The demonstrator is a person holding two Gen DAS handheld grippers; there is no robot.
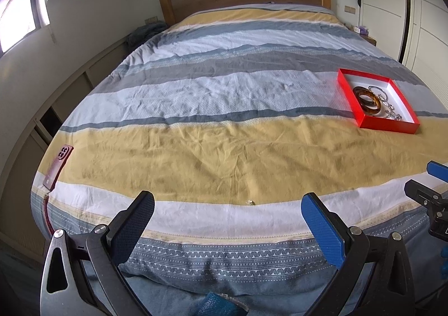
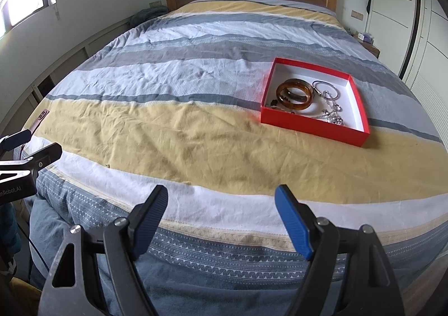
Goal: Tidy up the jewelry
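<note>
So both tools sit at the foot of the bed w/ nothing in them: left gripper (image 1: 228,205) has its jaws spread wide, right gripper (image 2: 221,198) likewise wide and empty, probably staged for a reach toward the red box (image 2: 309,127) (right of centre in the right wrist view, far right in the left). Box lies flat on the striped duvet (image 2: 173,120), lid off, so its contents are open to a grab. Inside: amber bangles (image 2: 294,94) stacked at left, thin silver bracelets (image 2: 326,88) and a tangled chain (image 2: 333,117) beside them. Phone (image 1: 57,166) lies at left edge, well apart.
</note>
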